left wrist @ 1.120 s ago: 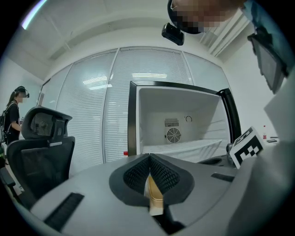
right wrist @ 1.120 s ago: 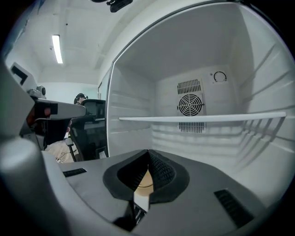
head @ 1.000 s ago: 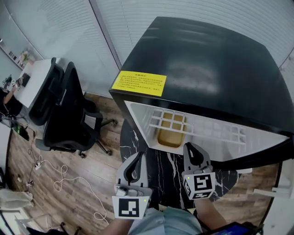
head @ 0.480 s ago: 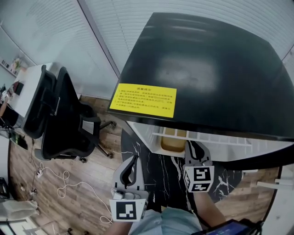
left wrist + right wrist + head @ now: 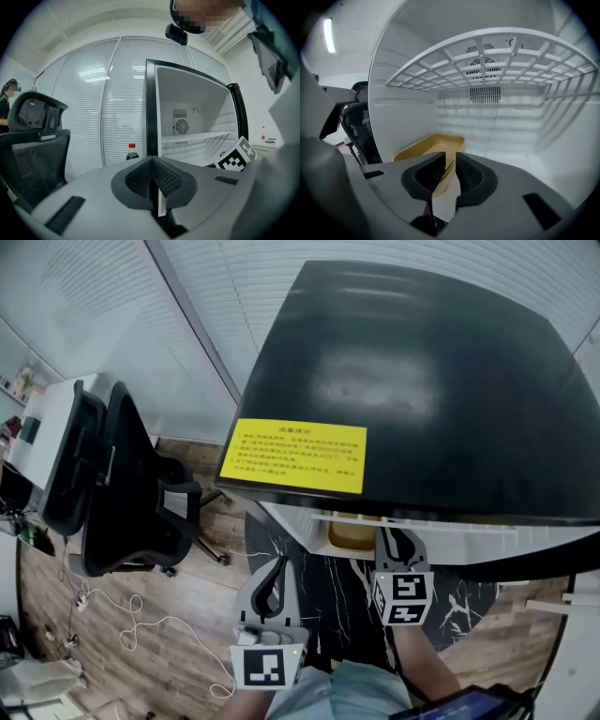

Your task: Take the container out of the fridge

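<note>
A shallow tan container point(image 5: 425, 146) lies on the white floor of the open fridge point(image 5: 501, 122), at the left side under the wire shelf point(image 5: 487, 58). My right gripper point(image 5: 450, 158) reaches into the fridge with its jaws a narrow gap apart; the container's near edge shows just beyond and between the tips, and no grip is seen. From the head view only a strip of the container point(image 5: 352, 533) shows under the black fridge top point(image 5: 422, 381), with the right gripper point(image 5: 395, 542) right at it. My left gripper point(image 5: 273, 574) hangs back outside, shut and holding nothing point(image 5: 153, 162).
A yellow label point(image 5: 293, 456) is stuck on the fridge top. A black office chair point(image 5: 117, 484) stands to the left on the wood floor, with a white cable point(image 5: 141, 624) near it. A cola bottle point(image 5: 132, 151) stands by the blinds beside the fridge.
The head camera has moved over the fridge, so its top hides more of the interior. The right gripper has gone deeper toward the container. The left gripper has barely moved.
</note>
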{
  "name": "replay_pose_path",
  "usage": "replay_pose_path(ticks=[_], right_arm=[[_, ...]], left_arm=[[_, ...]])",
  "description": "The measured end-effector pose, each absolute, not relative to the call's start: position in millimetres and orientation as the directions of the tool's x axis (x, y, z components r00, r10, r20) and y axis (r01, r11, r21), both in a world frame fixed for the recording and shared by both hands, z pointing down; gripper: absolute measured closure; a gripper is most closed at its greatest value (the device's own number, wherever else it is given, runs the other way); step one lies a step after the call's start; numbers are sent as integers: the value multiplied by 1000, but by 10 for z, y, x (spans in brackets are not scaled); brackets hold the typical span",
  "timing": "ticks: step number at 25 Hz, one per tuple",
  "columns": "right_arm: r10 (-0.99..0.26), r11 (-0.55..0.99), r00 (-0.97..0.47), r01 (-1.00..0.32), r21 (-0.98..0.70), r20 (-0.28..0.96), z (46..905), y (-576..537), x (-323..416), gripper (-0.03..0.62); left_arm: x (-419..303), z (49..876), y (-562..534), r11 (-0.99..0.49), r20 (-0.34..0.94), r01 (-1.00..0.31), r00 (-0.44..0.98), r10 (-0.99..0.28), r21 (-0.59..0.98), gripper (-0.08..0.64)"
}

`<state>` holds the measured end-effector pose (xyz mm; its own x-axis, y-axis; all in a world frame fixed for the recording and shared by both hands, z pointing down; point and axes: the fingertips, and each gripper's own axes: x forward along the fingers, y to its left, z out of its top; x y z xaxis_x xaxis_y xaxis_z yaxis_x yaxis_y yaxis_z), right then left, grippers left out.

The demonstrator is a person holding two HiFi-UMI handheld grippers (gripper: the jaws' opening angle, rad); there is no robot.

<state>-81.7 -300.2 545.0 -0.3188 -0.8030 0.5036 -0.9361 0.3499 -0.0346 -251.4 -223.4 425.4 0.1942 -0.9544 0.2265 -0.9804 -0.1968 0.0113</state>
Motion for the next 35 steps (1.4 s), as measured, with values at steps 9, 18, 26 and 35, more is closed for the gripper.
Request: replay_pose_path(ticks=[9,18,26,35], right_arm=[[-799,338,-320,-939,-62,509,5502,-3047,-798,491],[-790,335,-320,-940,-69,523,5526,-3105,-840,529],[-786,338,-315,-939,-57,531,5515,-3035,-826,529],[-779,351,-325,-935,-57,536,5486,-2861,-810,551]], left_arm=[[-2366,4337,-2354,-233,233,-972,231,-945,16,546],[-2365,4364,-2406,-243,243,-970,238,-940,12,546],[-2371,4338,-2388,-241,233,-971,237,-943,12,546],[-2248,4317,-2315,-262,233,-965,257,-938,9,546]])
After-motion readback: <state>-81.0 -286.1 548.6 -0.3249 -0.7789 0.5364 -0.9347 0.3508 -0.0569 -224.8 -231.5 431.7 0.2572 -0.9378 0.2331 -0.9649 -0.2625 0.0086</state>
